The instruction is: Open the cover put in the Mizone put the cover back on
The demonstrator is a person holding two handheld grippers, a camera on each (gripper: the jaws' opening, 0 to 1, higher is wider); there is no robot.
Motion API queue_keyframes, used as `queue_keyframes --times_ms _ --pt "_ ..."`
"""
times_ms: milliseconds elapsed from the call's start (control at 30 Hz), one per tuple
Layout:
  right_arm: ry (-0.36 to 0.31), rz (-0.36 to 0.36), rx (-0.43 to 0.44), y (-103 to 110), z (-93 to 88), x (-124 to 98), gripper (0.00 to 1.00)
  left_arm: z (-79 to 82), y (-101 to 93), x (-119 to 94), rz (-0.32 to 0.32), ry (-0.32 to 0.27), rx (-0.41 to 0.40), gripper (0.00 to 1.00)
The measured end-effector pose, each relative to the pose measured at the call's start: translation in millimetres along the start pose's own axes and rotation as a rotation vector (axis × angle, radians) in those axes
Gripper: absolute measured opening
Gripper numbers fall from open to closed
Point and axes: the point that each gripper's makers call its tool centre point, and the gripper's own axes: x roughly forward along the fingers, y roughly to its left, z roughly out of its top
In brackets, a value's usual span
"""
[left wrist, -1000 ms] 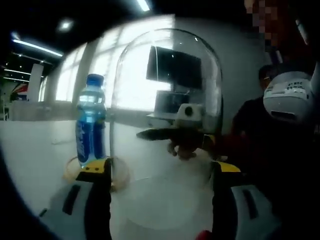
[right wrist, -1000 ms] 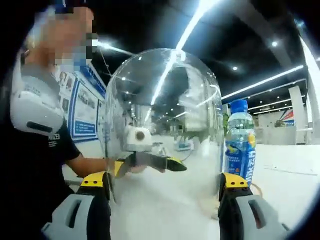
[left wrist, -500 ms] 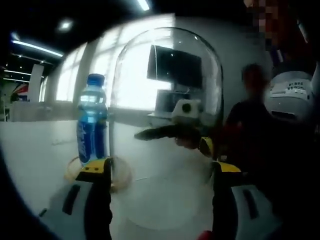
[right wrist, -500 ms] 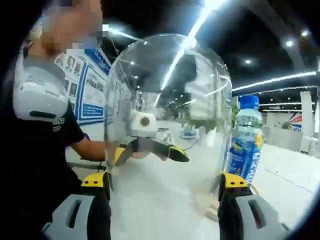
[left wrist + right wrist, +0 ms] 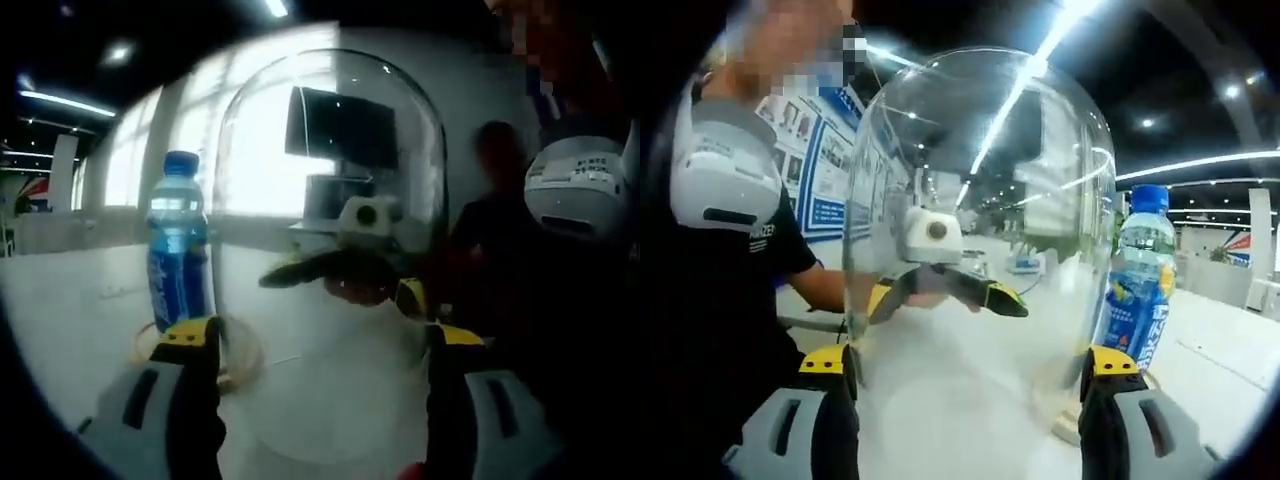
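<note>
Both claws, left claw (image 5: pixel 322 345) and right claw (image 5: pixel 970 370), clamp the clear glass dome cover (image 5: pixel 330 200) from opposite sides; the Mizone bottle (image 5: pixel 175 245) stands just beside it on the white desk (image 5: pixel 70 320).

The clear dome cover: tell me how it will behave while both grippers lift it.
The clear dome cover looks rigid, glass or hard plastic, so it should keep its shape. Its smooth, curved wall may slip between the jaws of the right gripper and the left gripper. Tall and hollow, it probably tips easily.

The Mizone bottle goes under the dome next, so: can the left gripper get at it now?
Probably not: the left gripper and right gripper both clamp the glass dome; the Mizone bottle stands beside it.
</note>
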Motion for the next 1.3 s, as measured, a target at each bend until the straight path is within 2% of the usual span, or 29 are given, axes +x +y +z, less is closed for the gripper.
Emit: queue_keyframes --times_ms 167,433,767,867,1000,1300 --pt "0.016 0.015 0.022 -0.6 -1.2 3.0 0.87 0.3 0.9 1.4 -0.015 0.002 0.008 0.75" --pt "0.078 0.056 0.046 0.7 -5.1 6.9 0.89 0.5 1.0 5.1 -0.044 0.010 0.012 0.77" --pt "-0.045 0.058 0.071 3.7 -2.4 7.8 0.89 -0.3 0.2 9.2 -0.051 0.003 0.013 0.79" --pt "-0.072 0.054 0.075 4.1 -0.6 7.9 0.89 -0.7 0.2 10.1 -0.053 -0.016 0.011 0.79" --pt "-0.084 0.052 0.080 4.1 0.5 7.8 0.89 -0.2 -0.3 11.0 -0.052 -0.032 0.006 0.80" --pt "-0.091 0.050 0.081 3.6 1.2 7.5 0.90 -0.8 -0.7 13.0 -0.031 -0.015 0.009 0.81"
